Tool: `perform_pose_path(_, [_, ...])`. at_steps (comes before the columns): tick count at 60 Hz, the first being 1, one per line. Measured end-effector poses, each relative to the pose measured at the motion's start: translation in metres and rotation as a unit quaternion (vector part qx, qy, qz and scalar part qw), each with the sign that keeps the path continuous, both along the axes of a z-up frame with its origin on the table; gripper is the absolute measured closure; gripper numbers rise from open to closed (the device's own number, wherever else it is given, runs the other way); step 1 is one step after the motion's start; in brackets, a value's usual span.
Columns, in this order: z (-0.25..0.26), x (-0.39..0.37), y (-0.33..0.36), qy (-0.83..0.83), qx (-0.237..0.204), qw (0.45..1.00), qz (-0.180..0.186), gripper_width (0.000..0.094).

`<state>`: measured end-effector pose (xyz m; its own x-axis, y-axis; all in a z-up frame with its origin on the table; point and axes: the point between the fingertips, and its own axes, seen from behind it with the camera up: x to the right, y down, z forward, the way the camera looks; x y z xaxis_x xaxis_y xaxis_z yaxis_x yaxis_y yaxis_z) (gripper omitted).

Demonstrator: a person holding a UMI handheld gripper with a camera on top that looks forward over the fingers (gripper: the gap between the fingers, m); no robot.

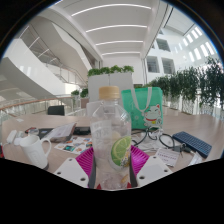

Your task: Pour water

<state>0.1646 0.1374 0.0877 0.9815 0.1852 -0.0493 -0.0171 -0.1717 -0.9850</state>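
A clear plastic bottle (110,135) with a yellow cap and a lime-slice label stands upright between my fingers. My gripper (111,163) is shut on the bottle: both magenta pads (85,160) press on its lower sides. The bottle looks lifted a little above the table (190,125). A white teapot (33,150) stands to the left of the fingers, beyond the left one.
A green bag (148,105) stands behind the bottle. Glasses (155,138) and a dark phone-like case (193,145) lie to the right. A patterned cloth (70,147) and papers lie to the left. A planter with greenery (110,75) stands behind.
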Motion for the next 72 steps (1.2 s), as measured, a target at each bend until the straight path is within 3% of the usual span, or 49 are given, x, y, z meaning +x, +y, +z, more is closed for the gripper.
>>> perform_pose_path(13, [0.000, 0.000, -0.004, -0.005, 0.008, 1.000, 0.006, 0.0412])
perform_pose_path(23, [-0.005, 0.010, -0.021, -0.050, -0.041, 0.998, -0.023, 0.0334])
perform_pose_path(34, [0.013, -0.008, -0.085, -0.060, -0.081, 0.995, -0.026, 0.0086])
perform_pose_path(59, [0.083, -0.078, -0.313, -0.077, -0.115, 0.987, -0.087, 0.0090])
perform_pose_path(72, [0.124, -0.100, -0.369, -0.045, -0.120, 0.988, -0.091, 0.0098])
